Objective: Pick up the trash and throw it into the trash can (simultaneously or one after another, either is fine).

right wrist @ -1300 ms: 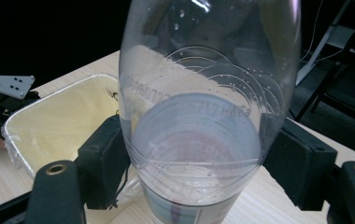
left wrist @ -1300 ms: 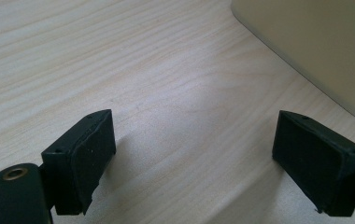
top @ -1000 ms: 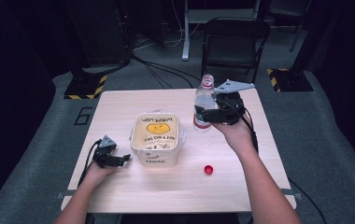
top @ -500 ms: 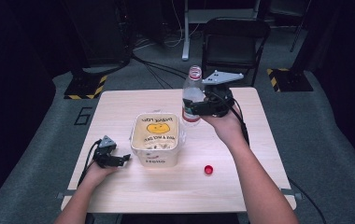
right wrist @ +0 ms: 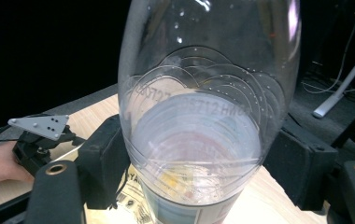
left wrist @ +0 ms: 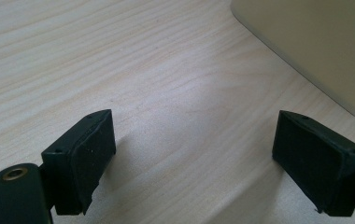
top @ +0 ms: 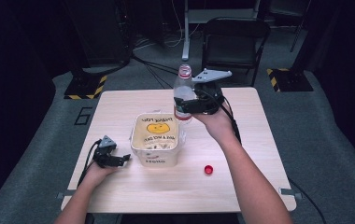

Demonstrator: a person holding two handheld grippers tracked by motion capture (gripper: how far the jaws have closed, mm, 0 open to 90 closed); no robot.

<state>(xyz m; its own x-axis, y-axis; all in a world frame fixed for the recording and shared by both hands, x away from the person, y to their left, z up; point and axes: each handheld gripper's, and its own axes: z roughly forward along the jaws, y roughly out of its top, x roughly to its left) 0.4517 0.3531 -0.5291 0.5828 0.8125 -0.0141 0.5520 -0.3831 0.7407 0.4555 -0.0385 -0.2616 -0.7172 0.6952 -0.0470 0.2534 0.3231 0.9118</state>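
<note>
Right tongs (top: 185, 105) clench the clear bottle (top: 183, 95) above the tub (top: 157, 140); left tongs (top: 122, 160) rest released on the table (top: 241, 154).

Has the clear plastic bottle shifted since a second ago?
Yes. The clear plastic bottle moved left, from beyond the red cap toward the cream tub.

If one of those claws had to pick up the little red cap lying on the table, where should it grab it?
Across its round rim, coming straight down from above. The red cap lies flat and low on the bare table, apart from the tub, so its sides offer little height for a level approach; two opposite points of the rim give the pads the surest purchase.
</note>
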